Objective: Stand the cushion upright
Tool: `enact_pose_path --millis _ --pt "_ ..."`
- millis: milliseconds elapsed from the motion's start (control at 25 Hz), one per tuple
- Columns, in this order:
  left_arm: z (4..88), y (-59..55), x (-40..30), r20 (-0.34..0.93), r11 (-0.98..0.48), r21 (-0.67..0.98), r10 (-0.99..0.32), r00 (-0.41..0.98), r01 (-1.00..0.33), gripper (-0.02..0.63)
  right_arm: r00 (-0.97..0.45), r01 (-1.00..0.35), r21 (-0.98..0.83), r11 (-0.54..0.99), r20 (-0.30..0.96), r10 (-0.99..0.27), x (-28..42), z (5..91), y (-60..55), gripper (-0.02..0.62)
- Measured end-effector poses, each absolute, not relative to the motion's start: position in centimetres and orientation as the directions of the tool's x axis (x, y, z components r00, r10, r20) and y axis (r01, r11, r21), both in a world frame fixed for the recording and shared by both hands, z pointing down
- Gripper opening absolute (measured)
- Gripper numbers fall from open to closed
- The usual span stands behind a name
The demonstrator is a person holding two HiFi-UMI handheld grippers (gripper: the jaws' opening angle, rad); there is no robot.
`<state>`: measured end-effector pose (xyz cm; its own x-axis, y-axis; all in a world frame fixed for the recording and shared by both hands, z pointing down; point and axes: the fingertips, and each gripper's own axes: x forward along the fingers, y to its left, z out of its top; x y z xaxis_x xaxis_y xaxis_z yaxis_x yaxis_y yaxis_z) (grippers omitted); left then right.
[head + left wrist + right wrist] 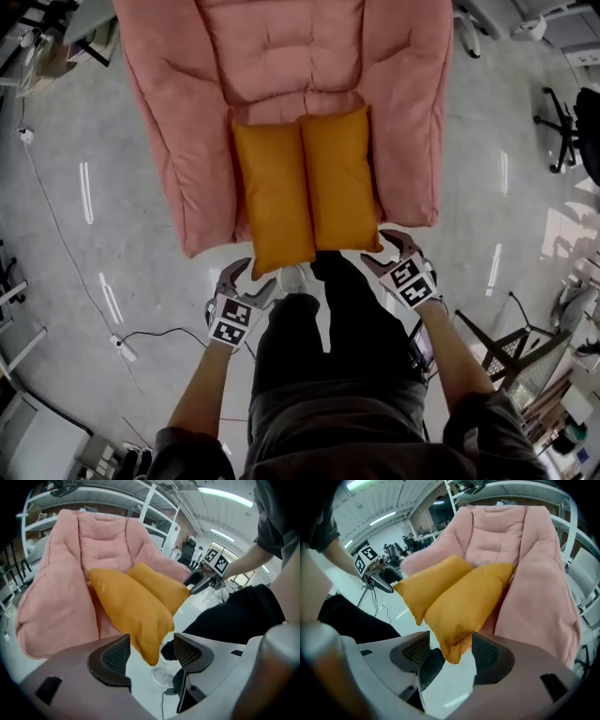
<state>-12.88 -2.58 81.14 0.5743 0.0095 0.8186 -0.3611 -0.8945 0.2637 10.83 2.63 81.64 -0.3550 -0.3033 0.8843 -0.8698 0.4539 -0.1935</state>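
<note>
Two orange cushions lie flat side by side on the seat of a pink padded lounge chair point(187, 112), their near corners hanging over its front edge. My left gripper point(253, 278) is at the near corner of the left cushion point(274, 197). In the left gripper view that cushion point(129, 611) dips its corner between the jaws of the left gripper point(151, 656), which stand open and do not press on it. My right gripper point(384, 251) is at the right cushion point(339, 178). In the right gripper view that cushion's point(464, 606) corner hangs between the open jaws of the right gripper point(444, 652).
The person's black trousers and a white shoe point(293, 277) fill the space between the grippers. A cable point(150, 335) runs over the grey floor at the left. An office chair point(562, 127) and a folding stand point(506, 352) are at the right. White shelving point(154, 508) rises behind the chair.
</note>
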Motion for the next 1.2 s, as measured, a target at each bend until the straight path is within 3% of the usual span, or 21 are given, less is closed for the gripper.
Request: enact_pose_path --millis 160,200,240,440,640,920,1040,1200 --pt "85.5 -2.1 -13.4 0.861 -0.901 0.229 0.011 0.509 -0.369 0.261 -0.3 -0.845 -0.125 0.52 0.916 -0.268 11.1 85.5 3.1 0.238" --pt "85.8 -2.3 -13.2 0.857 -0.903 0.217 -0.007 0.516 -0.371 0.177 -0.284 -0.836 -0.1 0.539 0.92 -0.27 11.2 85.9 2.9 0.236" --pt "85.9 -2.5 -13.0 0.849 -0.905 0.207 -0.022 0.527 -0.372 0.136 -0.273 -0.828 -0.079 0.556 0.921 -0.276 11.2 86.1 2.8 0.235" --pt "83.5 -3.2 -11.5 0.794 -0.903 0.23 -0.041 0.607 -0.362 0.027 -0.309 -0.831 -0.073 0.552 0.885 -0.348 11.1 83.6 1.3 0.097" --pt "73.4 -8.2 -9.4 0.618 -0.842 0.374 -0.086 0.781 -0.389 0.018 -0.466 -0.855 -0.264 0.447 0.768 -0.439 13.3 74.6 -3.2 0.073" --pt "61.3 -18.5 -5.4 0.42 -0.752 0.55 -0.125 0.899 -0.362 0.018 -0.686 -0.725 -0.58 0.371 0.558 -0.467 17.8 63.5 -13.8 0.066" --pt "59.4 -24.4 -3.4 0.356 -0.668 0.638 -0.184 0.916 -0.382 0.018 -0.712 -0.664 -0.701 0.26 0.486 -0.508 20.1 62.4 -19.4 0.066" --pt "59.3 -34.4 -1.7 0.294 -0.542 0.707 -0.359 0.886 -0.455 0.018 -0.65 -0.618 -0.775 0.131 0.411 -0.639 23.6 62.2 -28.2 0.063"
